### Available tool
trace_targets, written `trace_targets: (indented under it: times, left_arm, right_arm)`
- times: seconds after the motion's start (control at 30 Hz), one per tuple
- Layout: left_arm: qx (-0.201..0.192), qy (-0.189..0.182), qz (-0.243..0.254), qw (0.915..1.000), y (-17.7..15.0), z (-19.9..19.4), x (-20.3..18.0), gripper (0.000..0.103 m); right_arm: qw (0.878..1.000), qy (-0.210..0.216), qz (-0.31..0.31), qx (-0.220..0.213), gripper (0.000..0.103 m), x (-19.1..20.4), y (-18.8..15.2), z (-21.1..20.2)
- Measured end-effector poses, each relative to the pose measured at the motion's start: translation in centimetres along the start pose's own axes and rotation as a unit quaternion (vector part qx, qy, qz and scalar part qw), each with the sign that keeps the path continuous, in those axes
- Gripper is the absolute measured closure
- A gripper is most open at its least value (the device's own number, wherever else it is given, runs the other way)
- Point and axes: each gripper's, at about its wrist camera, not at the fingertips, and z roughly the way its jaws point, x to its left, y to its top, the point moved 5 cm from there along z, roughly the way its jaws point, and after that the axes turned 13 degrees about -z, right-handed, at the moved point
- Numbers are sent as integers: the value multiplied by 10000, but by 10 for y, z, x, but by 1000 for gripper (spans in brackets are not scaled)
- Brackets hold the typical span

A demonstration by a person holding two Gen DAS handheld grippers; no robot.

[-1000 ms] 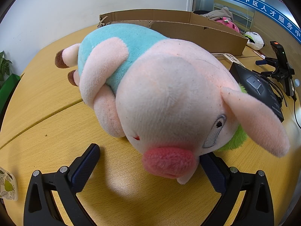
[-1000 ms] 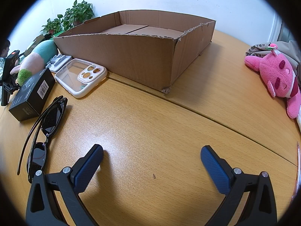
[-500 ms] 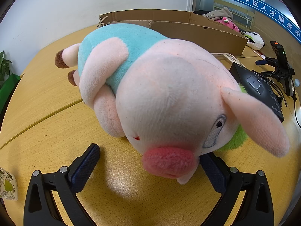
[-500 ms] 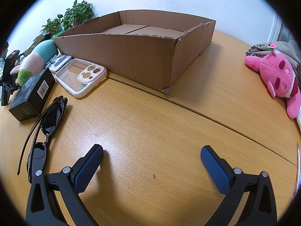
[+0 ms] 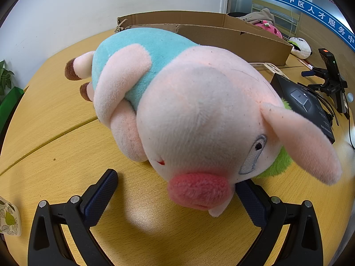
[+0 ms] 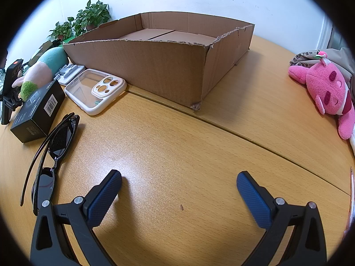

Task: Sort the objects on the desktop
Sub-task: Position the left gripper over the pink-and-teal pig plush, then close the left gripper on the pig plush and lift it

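Note:
A pink pig plush (image 5: 199, 115) in a light-blue shirt lies on the wooden table, its snout right in front of my left gripper (image 5: 177, 188). The left gripper is open; the snout sits between its jaws and hides the tip of the right one. The pig also shows far left in the right wrist view (image 6: 44, 68). My right gripper (image 6: 178, 187) is open and empty over bare table. Ahead of it stands an open cardboard box (image 6: 164, 66). Black sunglasses (image 6: 53, 153), a black carton (image 6: 37, 110) and a phone case (image 6: 97, 90) lie to its left.
A pink plush (image 6: 326, 88) lies at the right table edge by a grey bag. A phone on a stand (image 5: 332, 75) stands right of the black carton (image 5: 304, 102). Potted plants (image 6: 88, 20) stand behind the box. A patterned card (image 5: 8, 219) lies at the left.

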Motion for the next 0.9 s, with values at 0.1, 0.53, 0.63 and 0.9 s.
trace_targets:
  times: [0.1,0.53,0.63,0.9]
  left_arm:
    - [-1,-1,1,10000,0,0,0,0]
    - [-1,-2,2,10000,0,0,0,0]
    - [0,-2,1,10000,0,0,0,0]
    - [0,-2,2,10000,0,0,0,0]
  right_arm:
    - [10000,1,-2,-1,0,0,0,0]
    - [10000,8,-11,-2,0,0,0,0]
    - [10000,8,-16,-1,0,0,0,0]
    - [9983,-322,482,74,0,-2,3,2]
